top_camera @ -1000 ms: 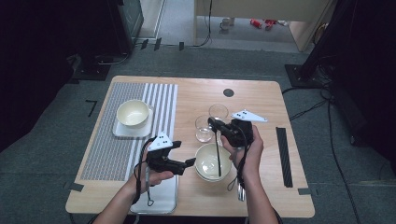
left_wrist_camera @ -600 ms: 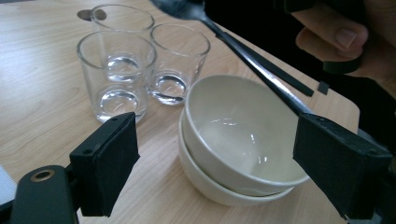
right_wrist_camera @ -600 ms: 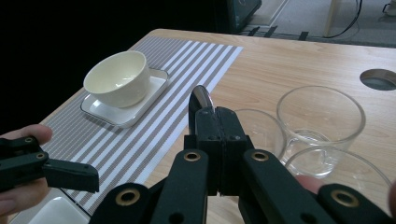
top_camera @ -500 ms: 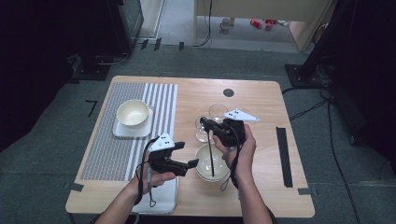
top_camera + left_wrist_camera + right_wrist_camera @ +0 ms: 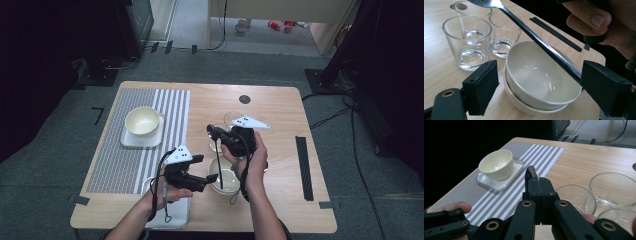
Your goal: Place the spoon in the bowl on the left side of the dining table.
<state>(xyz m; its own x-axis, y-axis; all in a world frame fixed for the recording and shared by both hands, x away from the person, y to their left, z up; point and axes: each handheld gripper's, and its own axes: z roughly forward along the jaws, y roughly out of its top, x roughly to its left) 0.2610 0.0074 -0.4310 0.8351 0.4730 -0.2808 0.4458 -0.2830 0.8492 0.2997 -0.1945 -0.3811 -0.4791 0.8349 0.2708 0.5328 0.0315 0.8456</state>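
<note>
High: your right gripper (image 5: 216, 133) clamps the spoon (image 5: 219, 170) over stacked bowls (image 5: 226, 181) | Left view: left gripper (image 5: 544, 87) gapes; steel handle stiff, light, slick | Right view: grip mid-handle, near fragile glasses (image 5: 576, 196).

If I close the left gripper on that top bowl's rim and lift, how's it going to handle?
The top bowl looks glazed, so probably slippery against the pads. It sits nested, slightly tilted, in the lower bowl, which may drag along or clink. It seems ceramic, likely brittle if dropped. The spoon crosses above its rim, in the way.
</note>
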